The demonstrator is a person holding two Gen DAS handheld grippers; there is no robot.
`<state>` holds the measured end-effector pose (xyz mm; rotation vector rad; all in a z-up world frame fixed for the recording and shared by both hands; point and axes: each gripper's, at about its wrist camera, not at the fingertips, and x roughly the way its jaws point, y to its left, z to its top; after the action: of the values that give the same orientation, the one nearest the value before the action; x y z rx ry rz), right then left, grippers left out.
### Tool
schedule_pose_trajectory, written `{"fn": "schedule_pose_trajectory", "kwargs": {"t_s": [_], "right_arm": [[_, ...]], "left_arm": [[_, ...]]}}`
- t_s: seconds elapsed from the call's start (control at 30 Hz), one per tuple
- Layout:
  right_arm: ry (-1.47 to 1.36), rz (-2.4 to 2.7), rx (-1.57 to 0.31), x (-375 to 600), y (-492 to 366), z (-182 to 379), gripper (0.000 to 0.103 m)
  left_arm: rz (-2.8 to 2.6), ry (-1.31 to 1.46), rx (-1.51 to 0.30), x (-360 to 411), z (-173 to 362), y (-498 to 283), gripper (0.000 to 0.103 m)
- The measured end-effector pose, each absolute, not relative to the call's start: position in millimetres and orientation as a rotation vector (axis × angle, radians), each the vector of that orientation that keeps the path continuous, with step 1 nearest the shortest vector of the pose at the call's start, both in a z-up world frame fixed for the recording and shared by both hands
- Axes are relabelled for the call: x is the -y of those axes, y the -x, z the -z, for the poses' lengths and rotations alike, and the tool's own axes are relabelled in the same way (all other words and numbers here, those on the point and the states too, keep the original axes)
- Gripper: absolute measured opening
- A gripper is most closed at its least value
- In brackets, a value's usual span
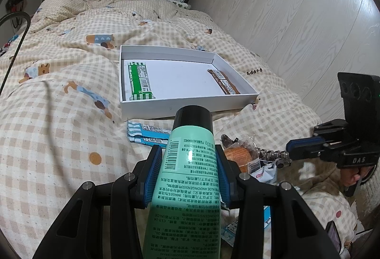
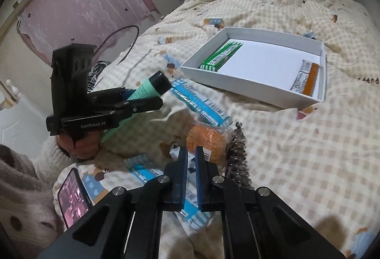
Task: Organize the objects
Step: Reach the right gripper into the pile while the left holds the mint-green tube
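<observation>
My left gripper is shut on a mint-green hand cream tube with a black cap, held above the bed; it also shows in the right wrist view. A white shallow box lies ahead, holding a green bar at its left and a brown bar at its right. My right gripper is nearly shut and empty, just above a pile of items: an orange packet, blue-white bars and a metal chain.
A checked quilt covers the bed. A phone lies at the near left. The wooden floor runs along the bed's right side. A pink curtain hangs at the back left.
</observation>
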<state>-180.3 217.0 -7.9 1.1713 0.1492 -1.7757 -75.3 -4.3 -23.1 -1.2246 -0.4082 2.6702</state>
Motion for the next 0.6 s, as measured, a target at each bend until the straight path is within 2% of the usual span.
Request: {"fn": "schedule_pose_trajectory", "kwargs": {"t_s": [0.2,0.27,0.3,0.53,0.57,0.6], "right_arm": [[-1.214,1.779,-0.178,-215,184,16,0.010],[-1.234,1.786,-0.212,-214,185,21,0.035],[-1.229,1.780,-0.219,-212,184,23,0.059],[-1.256,1.689,-0.341,-195,171,42,0.060],[-1.272,1.675,-0.349,-193,171,47,0.057],[-1.285,1.666,-0.361,-191,171,51,0.045]], "left_arm": [[-2.669,1.227,0.409,4,24,75,0.047],[-2.669,1.226,0.409,4,24,75,0.047],[-2.668,1.227,0.409,4,24,75,0.047],[-2.661,1.234,0.405,3,25,76,0.047],[-2.661,1.234,0.404,3,24,76,0.047],[-2.661,1.234,0.405,3,24,76,0.047]]}}
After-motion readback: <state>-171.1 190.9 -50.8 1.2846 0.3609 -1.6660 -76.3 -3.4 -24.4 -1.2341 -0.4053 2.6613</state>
